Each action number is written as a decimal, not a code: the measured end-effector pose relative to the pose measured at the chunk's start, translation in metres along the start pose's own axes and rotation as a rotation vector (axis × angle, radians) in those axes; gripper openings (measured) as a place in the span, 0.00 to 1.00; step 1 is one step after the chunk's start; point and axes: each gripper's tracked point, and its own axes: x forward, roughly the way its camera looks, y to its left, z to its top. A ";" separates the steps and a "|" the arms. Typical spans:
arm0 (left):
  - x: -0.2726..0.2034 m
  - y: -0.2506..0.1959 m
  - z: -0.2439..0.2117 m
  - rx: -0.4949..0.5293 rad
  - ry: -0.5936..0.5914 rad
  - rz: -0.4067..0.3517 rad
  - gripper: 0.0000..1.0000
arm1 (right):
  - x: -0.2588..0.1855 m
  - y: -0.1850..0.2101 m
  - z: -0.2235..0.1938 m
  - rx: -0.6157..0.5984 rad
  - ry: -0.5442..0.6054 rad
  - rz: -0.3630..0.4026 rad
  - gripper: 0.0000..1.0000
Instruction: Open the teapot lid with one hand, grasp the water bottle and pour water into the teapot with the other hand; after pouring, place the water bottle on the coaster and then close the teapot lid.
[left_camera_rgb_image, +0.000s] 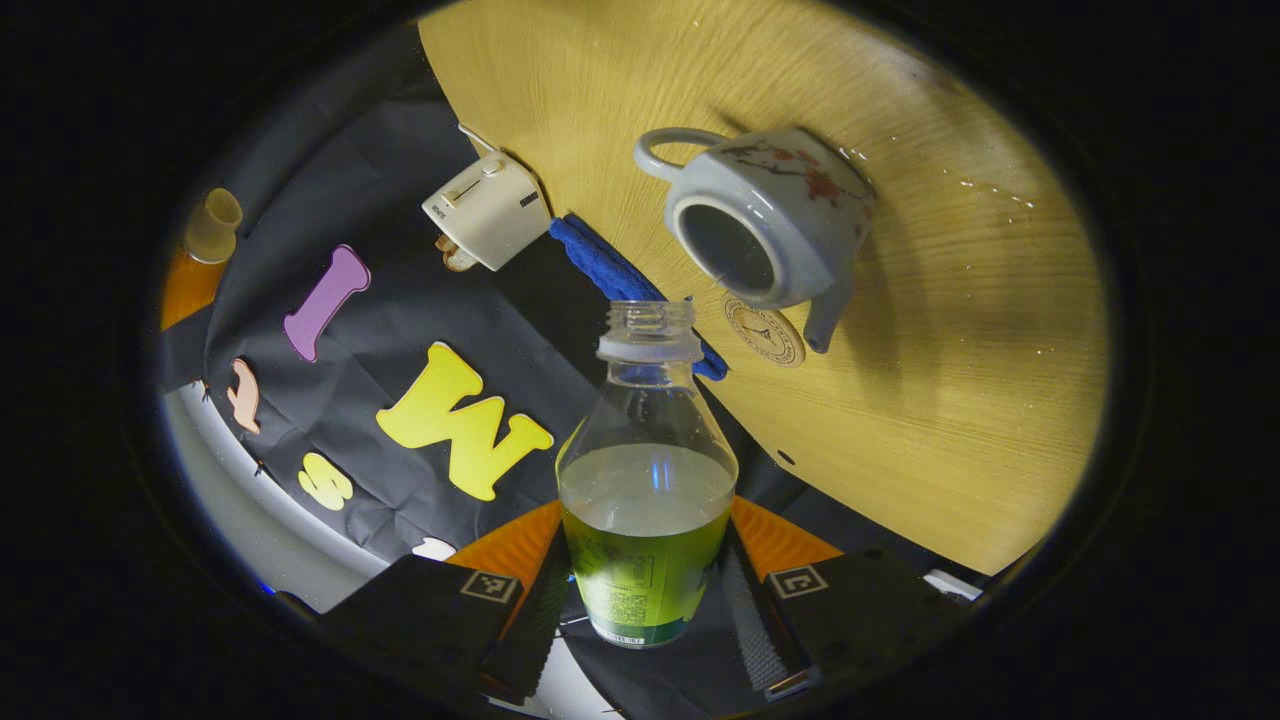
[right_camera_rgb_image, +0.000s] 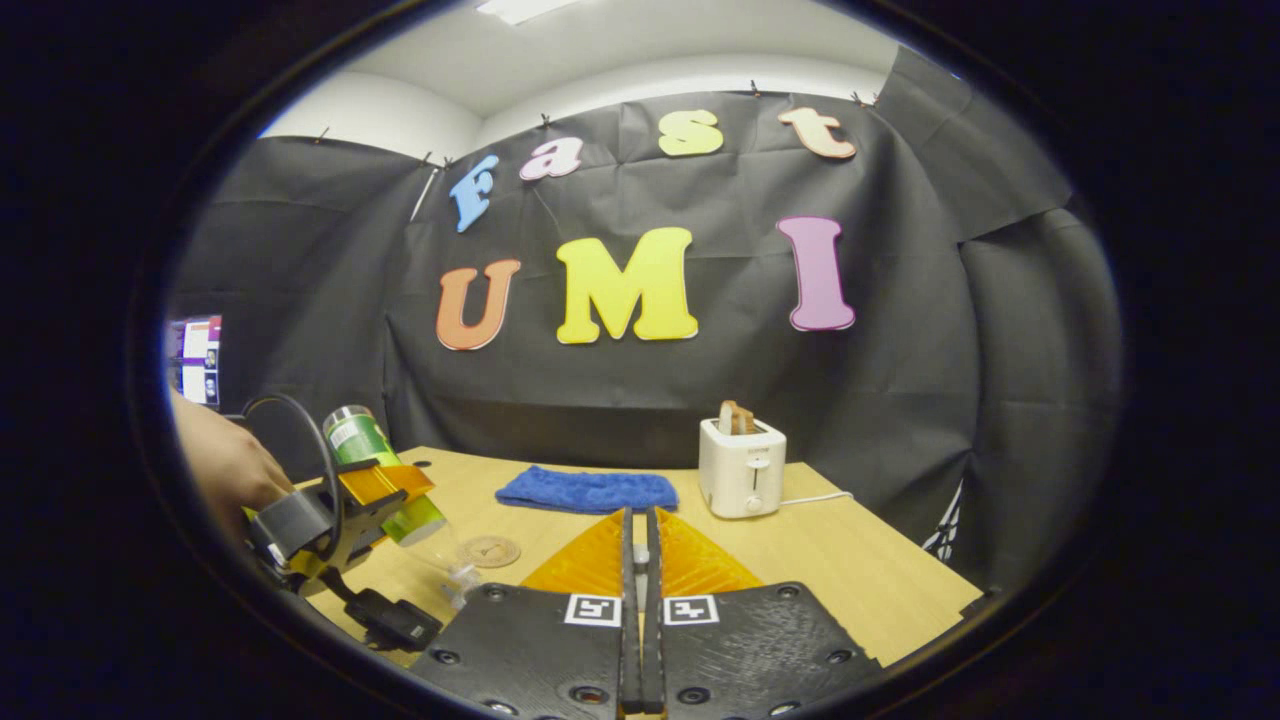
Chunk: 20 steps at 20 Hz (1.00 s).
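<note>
My left gripper (left_camera_rgb_image: 645, 600) is shut on a clear water bottle (left_camera_rgb_image: 645, 500) with a green label, about half full and uncapped. Its mouth points toward the white flowered teapot (left_camera_rgb_image: 770, 215), whose opening is uncovered. A round coaster (left_camera_rgb_image: 765, 332) lies by the teapot's spout. In the right gripper view the bottle (right_camera_rgb_image: 385, 475) tilts neck-down in the left gripper (right_camera_rgb_image: 330, 510), held by a hand (right_camera_rgb_image: 225, 465), beside the coaster (right_camera_rgb_image: 490, 550). My right gripper (right_camera_rgb_image: 640, 560) is shut, with a pale sliver between its fingers. The pale teapot lid (left_camera_rgb_image: 212, 225) shows at the far left, on an orange gripper tip.
A white toaster (right_camera_rgb_image: 740, 465) and a folded blue cloth (right_camera_rgb_image: 588, 490) sit at the back of the wooden table (right_camera_rgb_image: 860, 570). Both also appear in the left gripper view, toaster (left_camera_rgb_image: 490, 210) and cloth (left_camera_rgb_image: 610, 265). Water drops dot the table (left_camera_rgb_image: 1000, 190) beyond the teapot.
</note>
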 end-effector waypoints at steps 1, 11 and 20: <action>0.001 0.004 0.000 0.012 -0.002 0.011 0.76 | 0.001 -0.001 -0.001 0.000 0.002 -0.002 0.01; -0.002 0.012 0.003 0.048 -0.008 0.042 0.76 | 0.004 -0.002 -0.007 -0.007 0.027 -0.008 0.01; 0.002 0.000 -0.005 -0.050 -0.021 0.036 0.76 | 0.008 -0.016 -0.007 -0.031 0.028 -0.039 0.01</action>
